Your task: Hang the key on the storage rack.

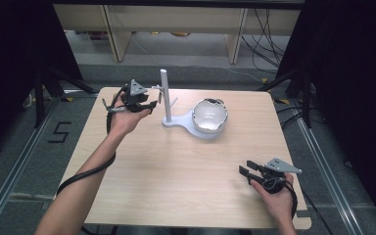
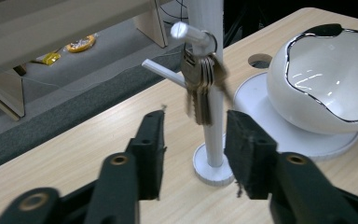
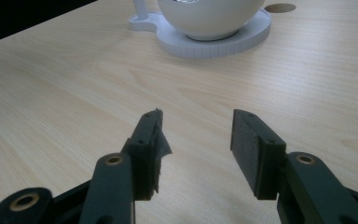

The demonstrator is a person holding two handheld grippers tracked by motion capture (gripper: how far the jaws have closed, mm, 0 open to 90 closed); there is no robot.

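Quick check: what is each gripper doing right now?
Left gripper: open, holding nothing; bunch of metal keys hangs on white stand's peg.
Right gripper: open, empty.

Tabletop (image 1: 176, 166): light wood | Far centre: white stand (image 1: 167, 95) with upright post, white bowl (image 1: 209, 116) on its round base | Left hand-held gripper (image 1: 152, 105): far left, just beside the post, jaws apart | Right hand-held gripper (image 1: 245, 172): near right edge, low over the wood, jaws apart, nothing between them

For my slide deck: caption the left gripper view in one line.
Open left gripper facing a bunch of keys hanging from a peg on the white stand, beside the white bowl.
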